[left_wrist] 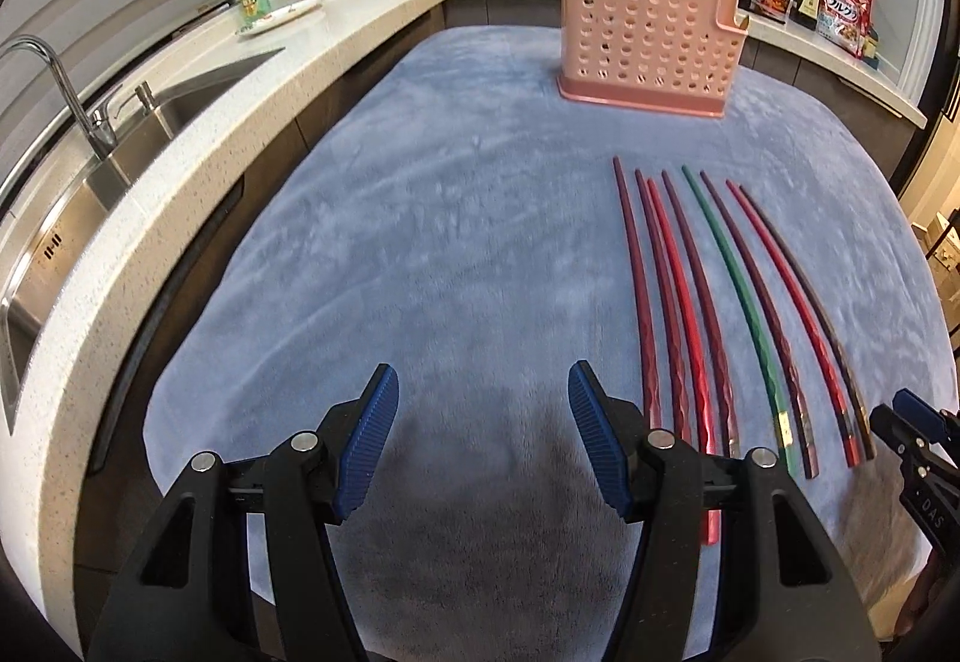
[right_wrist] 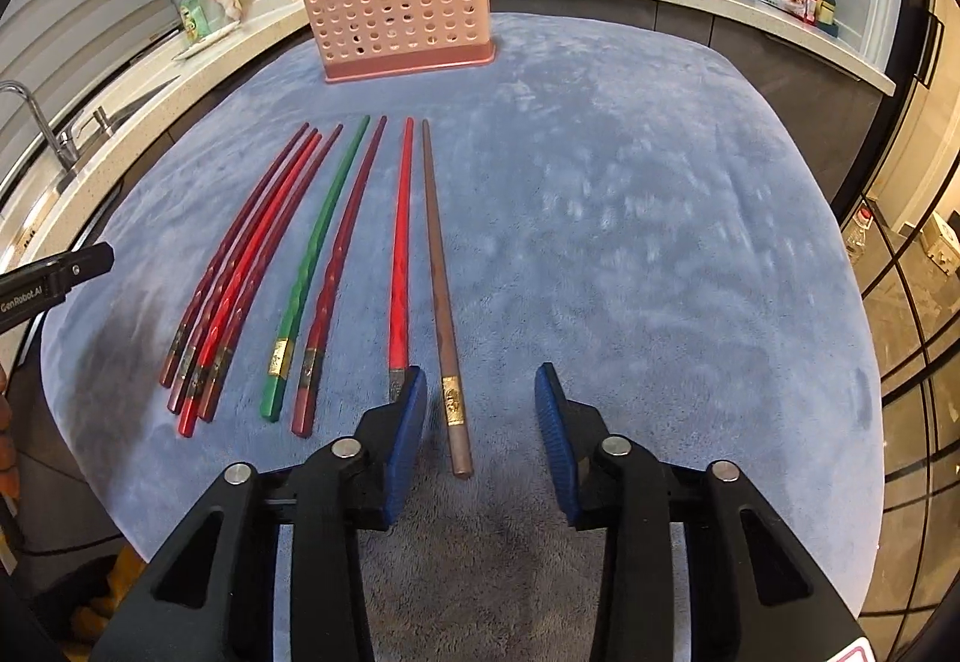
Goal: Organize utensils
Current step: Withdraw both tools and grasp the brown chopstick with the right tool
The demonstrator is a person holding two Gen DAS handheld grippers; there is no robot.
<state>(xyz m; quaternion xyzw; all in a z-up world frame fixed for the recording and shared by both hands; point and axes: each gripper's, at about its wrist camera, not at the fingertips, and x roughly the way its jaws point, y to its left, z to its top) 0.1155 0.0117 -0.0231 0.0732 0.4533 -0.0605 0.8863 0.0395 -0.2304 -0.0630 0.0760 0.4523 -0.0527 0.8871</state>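
Blue-padded, the right gripper (right_wrist: 480,398) hangs with jaws apart around the butt of the brown chopstick (right_wrist: 441,266), not yet pressing it. That chopstick lies at the right end of the row, well short of the pink holder (right_wrist: 393,11). Thin, stiff, light and likely slick: pinch near the thicker banded end. Left gripper (left_wrist: 483,398) is open, empty.

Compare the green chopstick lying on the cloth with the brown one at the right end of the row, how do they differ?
The green chopstick is bright green; the brown chopstick is dull brown. The green one lies mid-row with neighbours on both sides; the brown one ends the row. The brown one's butt lies between the right gripper pads, untouched; the green one's lies clear of them. Both lie flat on the blue cloth, tips toward the pink holder, each with a gold band.
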